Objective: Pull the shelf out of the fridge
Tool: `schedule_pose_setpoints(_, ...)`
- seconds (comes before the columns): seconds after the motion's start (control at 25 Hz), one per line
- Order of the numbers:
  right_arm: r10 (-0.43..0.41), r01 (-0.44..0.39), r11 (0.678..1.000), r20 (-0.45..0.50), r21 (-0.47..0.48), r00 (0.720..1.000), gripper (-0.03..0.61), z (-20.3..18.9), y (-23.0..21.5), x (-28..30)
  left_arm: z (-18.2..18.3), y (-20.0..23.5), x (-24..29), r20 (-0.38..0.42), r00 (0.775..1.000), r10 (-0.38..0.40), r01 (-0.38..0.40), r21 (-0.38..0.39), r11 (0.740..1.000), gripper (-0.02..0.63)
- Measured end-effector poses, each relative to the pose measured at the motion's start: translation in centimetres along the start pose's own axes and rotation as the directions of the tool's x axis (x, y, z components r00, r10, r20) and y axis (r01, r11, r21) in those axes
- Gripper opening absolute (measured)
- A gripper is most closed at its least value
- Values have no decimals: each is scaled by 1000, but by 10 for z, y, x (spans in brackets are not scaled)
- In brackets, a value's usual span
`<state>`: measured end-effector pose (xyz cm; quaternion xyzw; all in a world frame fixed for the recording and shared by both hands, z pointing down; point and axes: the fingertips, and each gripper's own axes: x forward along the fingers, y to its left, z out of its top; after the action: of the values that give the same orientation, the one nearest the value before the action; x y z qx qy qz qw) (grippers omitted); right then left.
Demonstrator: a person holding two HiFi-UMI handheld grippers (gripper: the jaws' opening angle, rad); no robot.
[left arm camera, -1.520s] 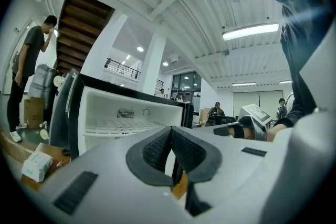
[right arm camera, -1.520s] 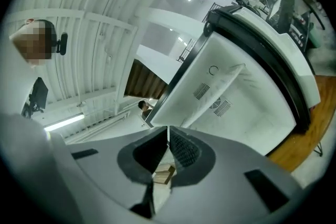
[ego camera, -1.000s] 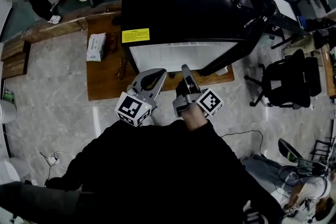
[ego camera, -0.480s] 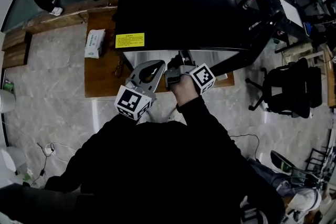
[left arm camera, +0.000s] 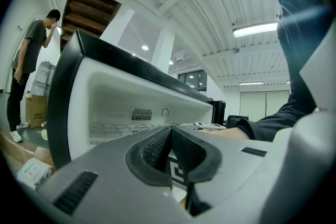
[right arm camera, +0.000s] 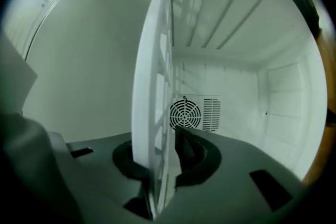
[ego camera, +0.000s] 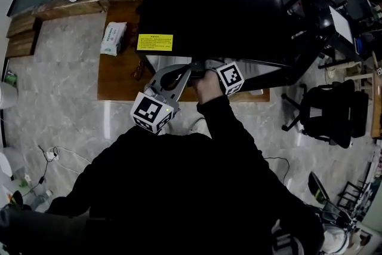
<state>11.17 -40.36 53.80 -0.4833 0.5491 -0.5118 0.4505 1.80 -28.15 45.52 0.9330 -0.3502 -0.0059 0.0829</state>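
1. My right hand-held gripper (right arm camera: 165, 136) reaches into the open fridge (ego camera: 209, 9), and its jaws are closing on the front edge of the shelf (right arm camera: 152, 113). The white rim stands between the dark pads, with a pad against each side of it.
2. The shelf is inside the fridge. In the right gripper view it shows edge-on as a white grid that runs from my jaws back toward the rear wall, where a round fan grille (right arm camera: 185, 113) sits.
3. In the head view, my right hand (ego camera: 208, 85) holds that hand-held gripper at the fridge's opening. Its marker cube (ego camera: 230, 77) is just outside, below the black top.
4. My left hand-held gripper (left arm camera: 170, 131) is clenched on nothing, its ribbed pads meeting at the tips. It hangs just left of the right one in front of the fridge and touches neither fridge nor shelf.
5. The left gripper view looks past the closed jaws into the white interior of the fridge.
6. The fridge stands on a wooden surface (ego camera: 119, 77) and has a yellow label (ego camera: 155, 42) near the front left of its top.
7. A tissue pack (ego camera: 113, 37) lies on the surface to the fridge's left.
8. A person (left arm camera: 29, 65) stands well off on that side.
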Motion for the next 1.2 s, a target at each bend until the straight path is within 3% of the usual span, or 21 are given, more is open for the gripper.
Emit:
schedule_pose_setpoints(0.08, 24, -24, 1000, 25, -1, 999, 40, 1, 6, 1, -2, 3, -3, -2, 1000, 7, -7, -7, 1000, 6)
schedule_pose_setpoints(0.44, 9, -9, 1000, 52, -8, 999, 35, -3, 7, -7, 5, 5, -22, 13, 1000, -7, 7, -3, 1000, 6)
schedule_pose_setpoints(1.2, -1, 1, 1000, 75, 3, 997, 34, -17, 9, -78, 12, -26, -71, 34, 996, -86, 85, 25, 996, 6)
